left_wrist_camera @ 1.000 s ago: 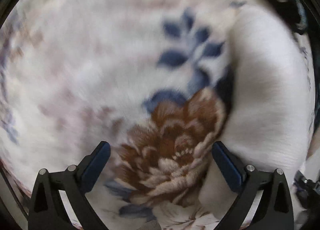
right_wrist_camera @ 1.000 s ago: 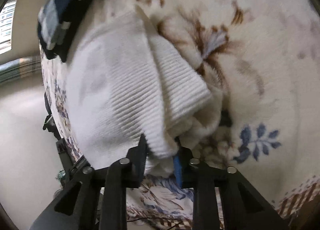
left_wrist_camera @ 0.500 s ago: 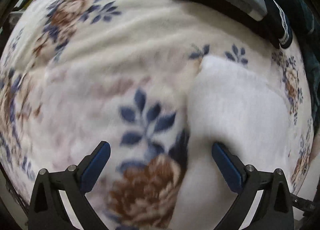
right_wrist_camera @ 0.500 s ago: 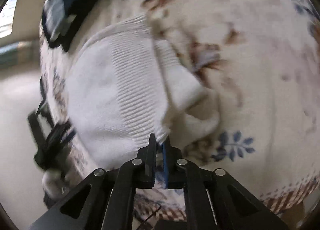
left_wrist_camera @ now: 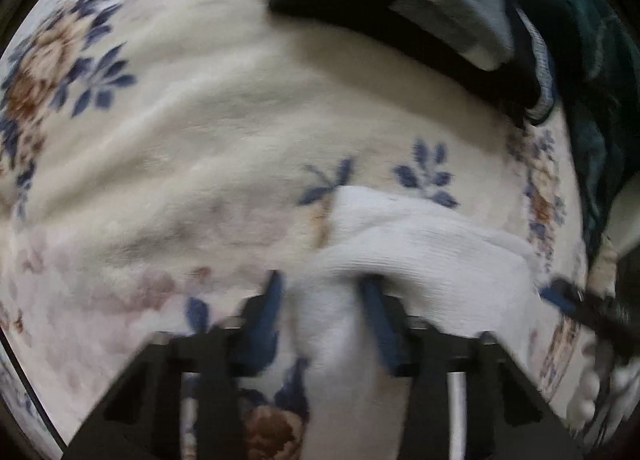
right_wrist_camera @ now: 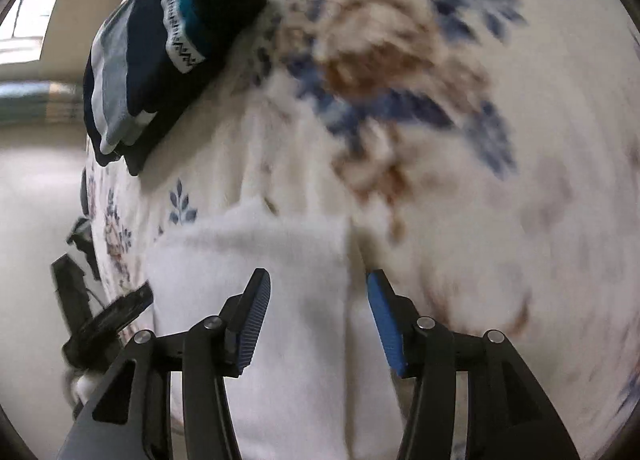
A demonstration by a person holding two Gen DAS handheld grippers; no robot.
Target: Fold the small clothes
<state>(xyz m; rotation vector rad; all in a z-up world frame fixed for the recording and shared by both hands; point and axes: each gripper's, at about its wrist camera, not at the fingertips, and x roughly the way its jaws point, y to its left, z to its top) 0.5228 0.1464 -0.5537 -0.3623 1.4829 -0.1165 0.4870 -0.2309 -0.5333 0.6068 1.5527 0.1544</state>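
A white ribbed garment lies folded on the floral blanket. My left gripper points steeply down at its near left part; its jaws are closing and a bunched ridge of the white cloth is pinched between the blue pads. In the right wrist view the same white garment lies flat under my right gripper, whose jaws are opening, with the pads clear of the cloth. One blue pad of the right gripper shows at the garment's right edge.
A stack of folded dark striped clothes lies at the blanket's far edge, with a teal cloth beside it. The bed's edge and pale floor are to the left in the right wrist view. Both views are motion-blurred.
My left gripper slid across the blanket to the white garment and went from wide open to closed on it. My right gripper let go of the folded edge it held and opened.
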